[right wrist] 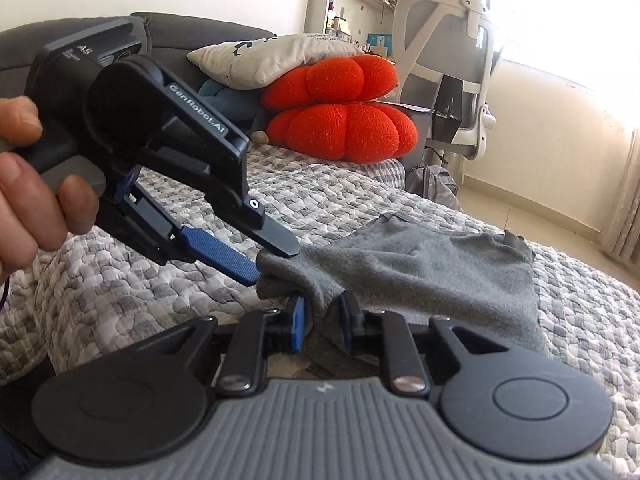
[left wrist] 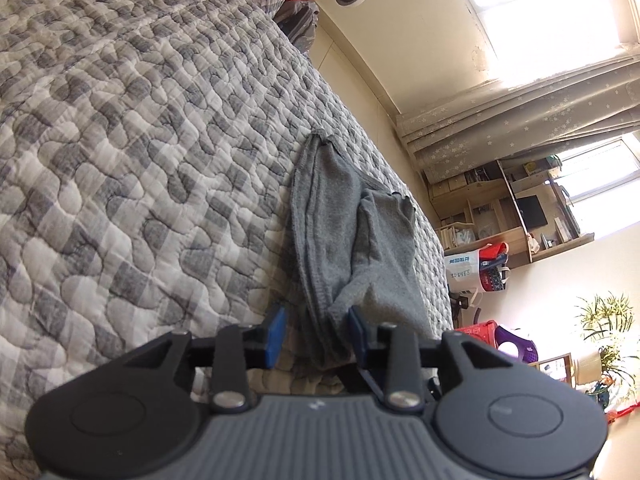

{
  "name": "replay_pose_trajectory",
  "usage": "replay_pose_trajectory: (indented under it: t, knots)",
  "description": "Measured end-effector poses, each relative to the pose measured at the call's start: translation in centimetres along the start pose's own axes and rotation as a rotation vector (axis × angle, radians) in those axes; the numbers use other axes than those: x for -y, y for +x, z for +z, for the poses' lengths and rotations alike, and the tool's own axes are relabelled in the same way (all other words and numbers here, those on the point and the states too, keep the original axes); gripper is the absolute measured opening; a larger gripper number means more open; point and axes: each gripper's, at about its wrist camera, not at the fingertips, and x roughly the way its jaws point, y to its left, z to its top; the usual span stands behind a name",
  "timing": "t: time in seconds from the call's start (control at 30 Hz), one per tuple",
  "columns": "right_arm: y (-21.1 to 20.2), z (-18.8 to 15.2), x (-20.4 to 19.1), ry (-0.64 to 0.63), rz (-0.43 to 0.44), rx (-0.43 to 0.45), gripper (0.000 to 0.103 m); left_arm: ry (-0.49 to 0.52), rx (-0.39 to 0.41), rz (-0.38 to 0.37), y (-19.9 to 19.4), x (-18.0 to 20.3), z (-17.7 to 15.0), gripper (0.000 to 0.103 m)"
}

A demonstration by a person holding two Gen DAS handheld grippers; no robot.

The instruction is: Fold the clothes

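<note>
Nearest our lens, the right tool [right wrist: 320, 320] stands with its blue pads narrow around a bunched corner of the grey garment [right wrist: 440, 268], the cloth passing between them; whether the pads truly press it we cannot tell. Just beyond, the left tool [right wrist: 276, 264], held in a person's hand [right wrist: 36, 184], reaches in from the left, its tips at the same gathered end of the cloth. From the left tool's own camera, its jaws [left wrist: 318, 334] stand partly apart, the grey fabric hanging in the gap and lying against the right-hand pad, well clear of the left-hand one. The garment stretches away from both tools across the far side of the bed [right wrist: 120, 280], which is covered in a grey-and-white quilted spread; its far edge lies flat near the bed's right-hand border. Two red cushions [right wrist: 340, 116] and a pale pillow [right wrist: 272, 60] sit stacked at the head of the bed, beside a white office chair [right wrist: 452, 60].
</note>
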Motion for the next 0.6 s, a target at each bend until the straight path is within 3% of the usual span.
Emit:
replay_pose_trajectory:
  t: [0.03,0.17,0.3,0.6]
  knots:
    - [-0.2,-0.1,0.2,0.023,0.006,0.003,0.02,-0.005,0.007,-0.015,-0.1,0.0,-0.1,0.038]
    - [-0.4,-0.1,0.0,0.046,0.01,0.005,0.02,0.007,0.006,-0.047,0.3,0.9,-0.4,0.057]
    - [-0.6,0.0,0.2,0.072,0.016,0.007,0.02,-0.005,0.004,-0.006,0.4,0.8,-0.8,0.06]
    - [-0.2,0.0,0.2,0.088,0.019,-0.005,0.021,0.027,-0.011,0.01,2.8,1.5,-1.0,0.065]
